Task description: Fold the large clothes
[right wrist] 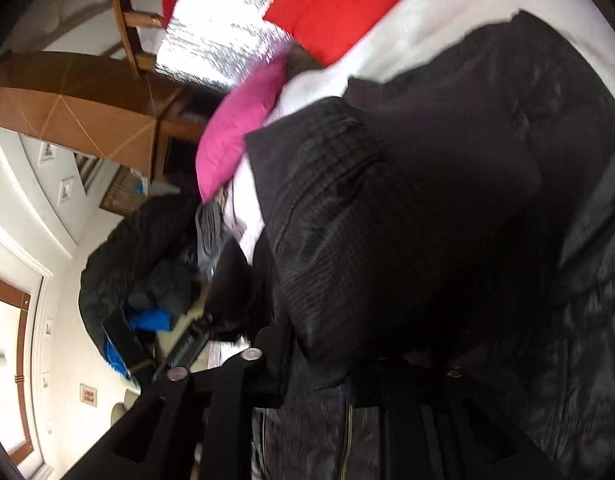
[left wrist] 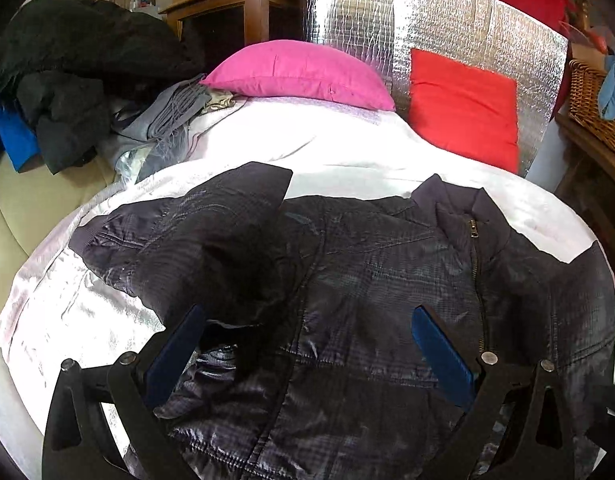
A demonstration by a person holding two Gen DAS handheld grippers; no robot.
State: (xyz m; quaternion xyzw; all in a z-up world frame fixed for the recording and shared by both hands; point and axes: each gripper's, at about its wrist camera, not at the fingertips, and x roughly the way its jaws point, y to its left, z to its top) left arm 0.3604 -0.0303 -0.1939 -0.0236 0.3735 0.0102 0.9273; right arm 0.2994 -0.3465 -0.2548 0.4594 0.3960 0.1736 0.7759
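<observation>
A dark quilted jacket [left wrist: 367,280] lies front up on the white bed cover [left wrist: 347,148], zip [left wrist: 473,256] and collar to the right. One sleeve [left wrist: 227,232] is folded across its chest. My left gripper [left wrist: 311,344] hovers over the jacket's lower part, open wide, its blue pads [left wrist: 439,352] clear of the cloth. In the blurred, rolled right wrist view, a thick fold of the jacket's sleeve [right wrist: 387,220] drapes over my right gripper [right wrist: 347,368] and hides its fingertips. I cannot tell whether the pads press on the cloth.
A pink pillow [left wrist: 303,72] and a red pillow [left wrist: 463,108] rest at the head of the bed against a silver foil panel [left wrist: 427,20]. A heap of dark clothes [left wrist: 75,80] sits at the left, a wicker basket [left wrist: 591,108] at the right.
</observation>
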